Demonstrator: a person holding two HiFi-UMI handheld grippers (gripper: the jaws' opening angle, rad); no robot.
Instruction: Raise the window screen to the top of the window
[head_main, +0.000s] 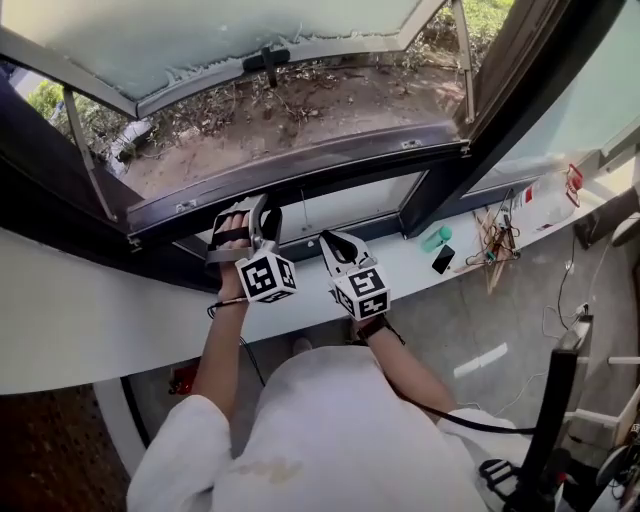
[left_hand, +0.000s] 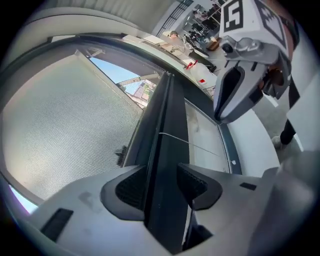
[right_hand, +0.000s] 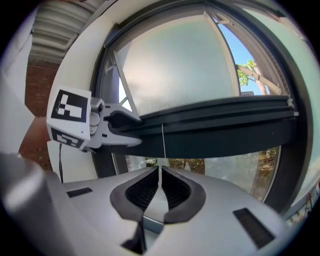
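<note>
White sill (head_main: 110, 310) under the dark window frame (head_main: 300, 175), grey floor (head_main: 470, 320) below it.
Runs as one broad pale band from the left edge to the far right. Carries a small cluster on its right part, near the frame's corner: a teal object (head_main: 436, 238), a flat black item (head_main: 443, 259) just beside it, and to their right a loose bundle of thin wooden sticks (head_main: 492, 248). Bears a red-and-white item (head_main: 573, 183) farther right, too small to name. Down on the floor, shows a pale strip (head_main: 490, 360) and thin cables (head_main: 555, 300), well apart from the sill.
</note>
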